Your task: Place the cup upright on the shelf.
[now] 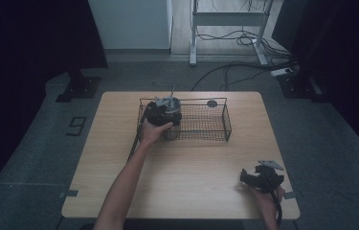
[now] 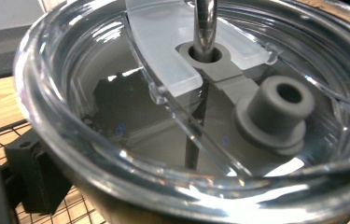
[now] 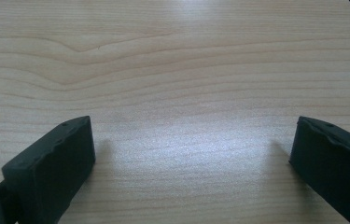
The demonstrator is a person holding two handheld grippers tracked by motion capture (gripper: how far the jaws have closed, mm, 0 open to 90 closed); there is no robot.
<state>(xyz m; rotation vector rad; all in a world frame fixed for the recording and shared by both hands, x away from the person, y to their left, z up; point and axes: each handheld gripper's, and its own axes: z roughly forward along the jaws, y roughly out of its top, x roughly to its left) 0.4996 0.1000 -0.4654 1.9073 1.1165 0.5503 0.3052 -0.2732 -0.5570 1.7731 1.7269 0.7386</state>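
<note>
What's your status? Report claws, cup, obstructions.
Left claw wide around lidded cup in wire basket. Right claw open over bare table. Basket rim close.

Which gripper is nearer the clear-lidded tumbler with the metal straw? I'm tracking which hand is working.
Left. The left gripper is at the tumbler in the wire basket; the right gripper rests near the table's front right corner.

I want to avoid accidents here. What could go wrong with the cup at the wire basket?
The left gripper grips the tumbler wide; it might slip on the smooth wall. The metal straw stands loose in the clear lid and could catch the wire basket rim, perhaps tipping the tumbler.
</note>
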